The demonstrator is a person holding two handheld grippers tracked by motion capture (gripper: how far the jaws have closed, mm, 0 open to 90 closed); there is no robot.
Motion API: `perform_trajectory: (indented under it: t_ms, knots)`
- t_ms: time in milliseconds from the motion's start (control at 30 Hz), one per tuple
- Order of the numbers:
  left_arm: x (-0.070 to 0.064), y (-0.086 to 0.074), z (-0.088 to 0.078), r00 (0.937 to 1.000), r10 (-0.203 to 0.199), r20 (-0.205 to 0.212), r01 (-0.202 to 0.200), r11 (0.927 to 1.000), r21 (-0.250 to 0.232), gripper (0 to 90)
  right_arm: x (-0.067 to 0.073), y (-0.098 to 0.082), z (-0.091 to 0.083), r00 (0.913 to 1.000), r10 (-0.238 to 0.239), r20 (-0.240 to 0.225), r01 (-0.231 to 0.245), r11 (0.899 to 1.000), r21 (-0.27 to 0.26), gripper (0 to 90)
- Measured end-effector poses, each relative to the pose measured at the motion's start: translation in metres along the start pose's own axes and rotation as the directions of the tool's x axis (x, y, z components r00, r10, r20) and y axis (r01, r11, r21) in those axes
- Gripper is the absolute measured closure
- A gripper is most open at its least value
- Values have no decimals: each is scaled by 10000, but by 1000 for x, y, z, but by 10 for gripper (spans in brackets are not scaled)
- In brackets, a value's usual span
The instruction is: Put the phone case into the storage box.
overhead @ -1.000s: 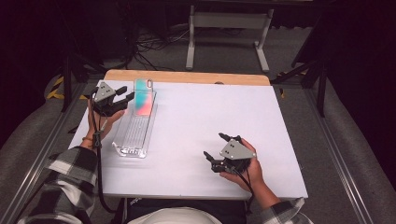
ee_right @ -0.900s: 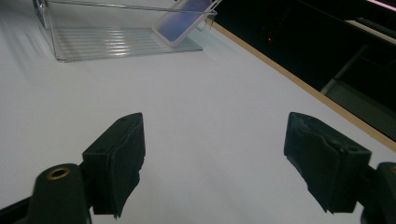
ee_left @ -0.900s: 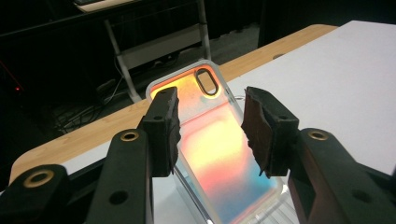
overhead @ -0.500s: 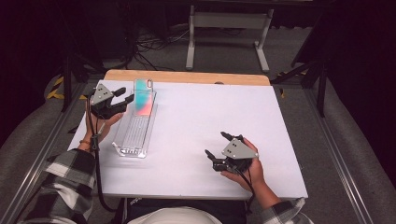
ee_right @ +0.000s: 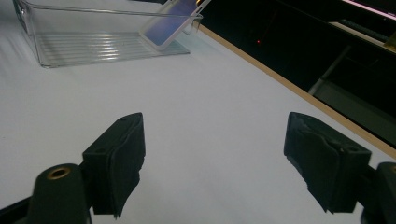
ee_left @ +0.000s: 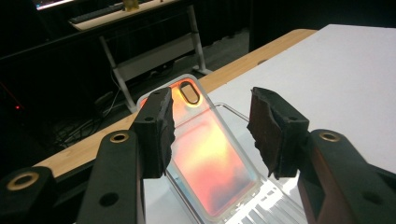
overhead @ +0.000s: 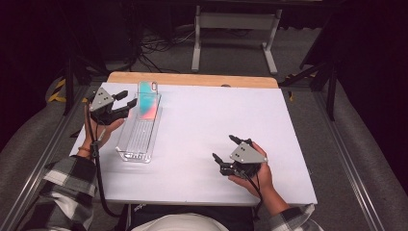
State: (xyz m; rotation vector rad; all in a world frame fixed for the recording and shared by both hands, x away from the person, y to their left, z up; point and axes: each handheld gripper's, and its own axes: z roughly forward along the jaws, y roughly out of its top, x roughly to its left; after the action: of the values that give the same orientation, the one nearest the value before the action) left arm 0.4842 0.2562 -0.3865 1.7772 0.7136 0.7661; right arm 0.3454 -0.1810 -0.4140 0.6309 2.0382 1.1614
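A: Pads (ee_left: 161, 126) first: how do they stand on the left gripper (ee_left: 210, 135)?

B: Apart, and bare. The jaws have just been opening, and nothing sits between them. The case (ee_left: 205, 154) lies just past the tips, free of both.

A: So it has been let go?

B: I judge so. Nothing grips it, and it rests on its own.

A: And the right gripper (ee_right: 212, 154)?

B: Spread wide too, with only white table (overhead: 216, 110) between its jaws. It sits low at the near right, well apart from the work, holding nothing.

A: Where is the case exactly?

B: In the clear tray (overhead: 137, 144) at the left of the table, at the tray's far end. It stands tilted, its lower edge on the tray floor and its top, with the camera cut-out, leaning toward the far wall. Whether it touches that wall's rim I cannot tell.

A: How far along, then?

B: Putting the case in the tray looks done. What is left seems small: draw the left hand clear without knocking the case. If it is meant to lie flat, it also needs a nudge down. The rest of the tray is bare, and I see nothing else on the table to load
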Motion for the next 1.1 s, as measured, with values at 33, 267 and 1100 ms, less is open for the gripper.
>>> perform_trajectory:
  t_ms: [33, 267, 1100]
  knots:
    - [0, 0, -1, 10000, -46, 85, 46, 10000, -9, 503, 0, 0, 0, 10000, 4, -13, -4, 10000, 9, 213]
    - [-5, 1, -5, 9999, 0, 147, 2, 9999, -109, 489, -1, 0, 0, 10000, -2, 78, 2, 10000, -8, 213]
    - [-28, 3, -18, 9960, 401, 798, -388, 9991, -178, 418, -2, 0, -1, 9998, 95, 148, -95, 9999, -40, 214]
